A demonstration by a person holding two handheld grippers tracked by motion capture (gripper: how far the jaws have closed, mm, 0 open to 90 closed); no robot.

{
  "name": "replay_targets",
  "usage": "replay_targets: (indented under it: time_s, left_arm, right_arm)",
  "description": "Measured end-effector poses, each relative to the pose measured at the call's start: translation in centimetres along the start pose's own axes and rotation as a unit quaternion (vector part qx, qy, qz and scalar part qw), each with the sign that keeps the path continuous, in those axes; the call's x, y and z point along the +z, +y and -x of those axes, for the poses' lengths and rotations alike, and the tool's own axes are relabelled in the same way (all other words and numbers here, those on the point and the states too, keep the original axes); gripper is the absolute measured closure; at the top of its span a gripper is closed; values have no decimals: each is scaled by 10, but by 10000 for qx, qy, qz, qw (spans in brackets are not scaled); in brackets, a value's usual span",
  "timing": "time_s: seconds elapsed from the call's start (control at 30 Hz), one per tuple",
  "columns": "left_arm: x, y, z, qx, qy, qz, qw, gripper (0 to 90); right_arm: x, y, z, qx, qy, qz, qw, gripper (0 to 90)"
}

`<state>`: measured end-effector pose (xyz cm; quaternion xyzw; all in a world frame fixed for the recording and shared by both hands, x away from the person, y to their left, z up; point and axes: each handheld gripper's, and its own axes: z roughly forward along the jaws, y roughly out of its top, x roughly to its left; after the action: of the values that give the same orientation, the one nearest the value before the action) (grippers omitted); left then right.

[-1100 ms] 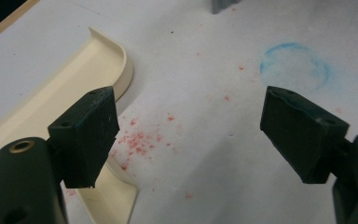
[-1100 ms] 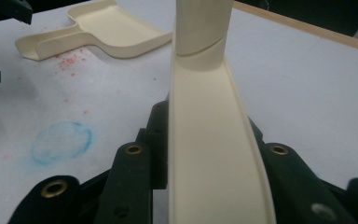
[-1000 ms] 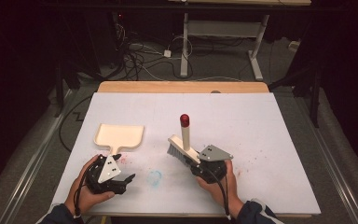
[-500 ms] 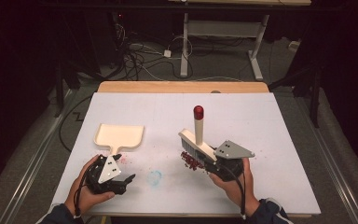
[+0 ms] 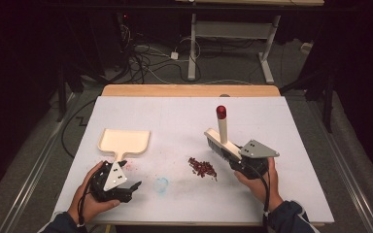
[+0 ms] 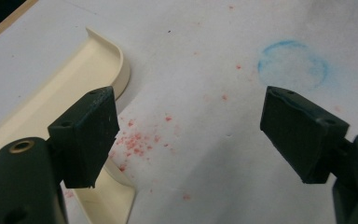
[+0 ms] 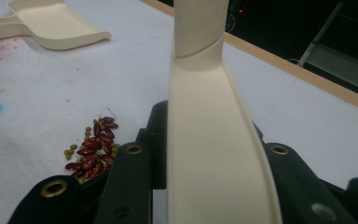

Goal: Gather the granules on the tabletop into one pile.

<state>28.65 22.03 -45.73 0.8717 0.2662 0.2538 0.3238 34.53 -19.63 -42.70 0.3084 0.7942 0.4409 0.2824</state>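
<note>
The brush (image 5: 222, 137) was cream plastic, with a flat curved back, a round handle tipped by a red cap (image 5: 221, 112), and grey bristles along its lower edge. The right gripper (image 5: 245, 162) was pinching it by the back, handle rising up and away. Just left of the bristles lay a small pile of glossy dark red beans (image 5: 202, 168) mixed with tiny green seeds (image 7: 70, 151), loose on the white table (image 5: 175, 116). The left gripper (image 5: 126, 189) rested with jaws spread wide, holding nothing. Beside its left jaw lay a cream dustpan (image 5: 125, 141), smooth with a raised rim. Ahead of it were pink specks (image 6: 137, 140) and a blue ring mark (image 6: 292, 63).
</note>
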Motion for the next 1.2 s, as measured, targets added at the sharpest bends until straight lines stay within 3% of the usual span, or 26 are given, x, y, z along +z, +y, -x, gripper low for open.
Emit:
replay_targets:
  time_s: [0.3, 0.5, 0.77, 0.9, 1.0, 1.2]
  left_arm:
    - [-1, -1, 0, 9, 29, 6, 10000, 187]
    - [-2, -1, -2, -15, 59, 19, 10000, 187]
    - [-2, 0, -2, -19, 70, 2, 10000, 187]
    - [-1, 0, -2, -29, 85, -9, 10000, 187]
    - [-2, 0, -2, -30, 98, 8, 9999, 187]
    - [-2, 0, -2, -30, 85, -3, 10000, 187]
  right_arm:
    - [-8, -3, 13, 71, 94, -78, 9999, 682]
    - [-29, -6, 19, 181, 330, -165, 9992, 681]
    - [-63, -13, 24, 396, 816, -276, 9955, 680]
    - [-74, -15, 24, 570, 1094, -474, 9912, 680]
    - [-79, -15, 23, 837, 1191, -581, 9876, 681]
    - [-80, -20, 31, 1428, 1490, -901, 9743, 680]
